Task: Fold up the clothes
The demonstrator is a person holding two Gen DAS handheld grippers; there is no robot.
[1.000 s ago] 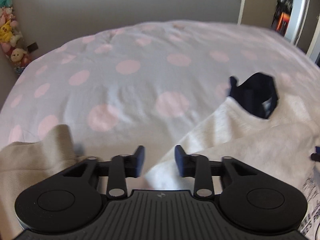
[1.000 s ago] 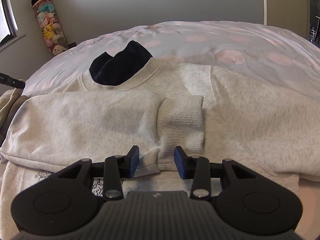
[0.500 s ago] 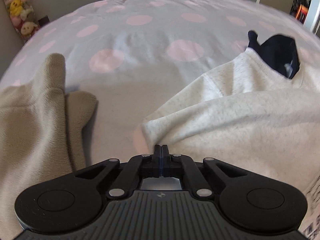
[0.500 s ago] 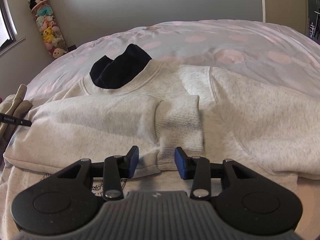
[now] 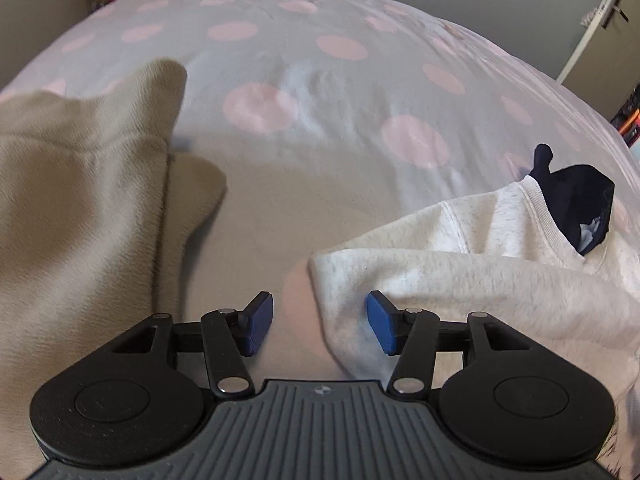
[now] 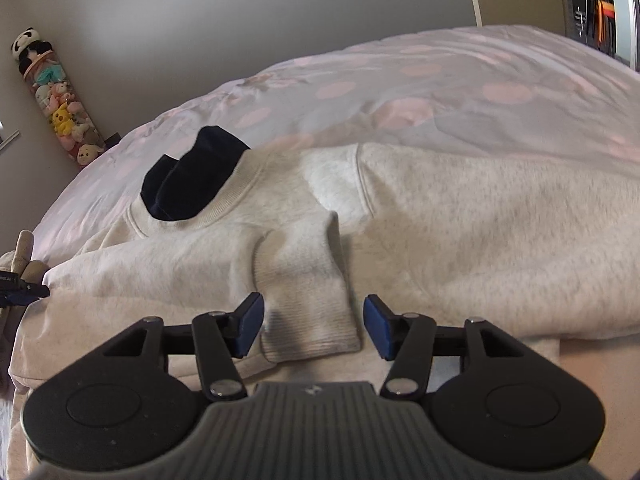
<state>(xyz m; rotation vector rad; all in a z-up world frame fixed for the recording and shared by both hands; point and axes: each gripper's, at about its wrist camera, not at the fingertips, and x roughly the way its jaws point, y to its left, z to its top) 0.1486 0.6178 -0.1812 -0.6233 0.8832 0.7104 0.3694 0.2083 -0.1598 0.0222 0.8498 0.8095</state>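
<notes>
Left wrist view: a beige garment [image 5: 80, 216] is seen lying at the left on the polka-dot bedspread [image 5: 312, 92], with more of it in frame than half a second ago. The left gripper [image 5: 320, 326], whose jaws were pressed together then, is now seen with them parted and opening; a folded corner of the light grey sweatshirt [image 5: 480, 280] lies between the blue pads [image 5: 258, 322], touching or just beside the right one without being pinched. A navy garment [image 5: 576, 208] sits at the sweatshirt's neckline on the right. The tool is angled steeply down at the bed.

Right wrist view: at the far left a tube of plush toys [image 6: 56, 100] stands against the wall, and the other tool's tip with small white lettering, too small to be read, shows at the frame's edge. The sweatshirt [image 6: 460, 232] is spread across the bed, the navy garment [image 6: 192, 180] at its collar. The right gripper [image 6: 314, 328] is seen with its jaws opening wider than before, the ribbed cuff [image 6: 308, 316] of the folded-in sleeve lying between the pads unclamped. The view has rolled slightly against the earlier frame.
</notes>
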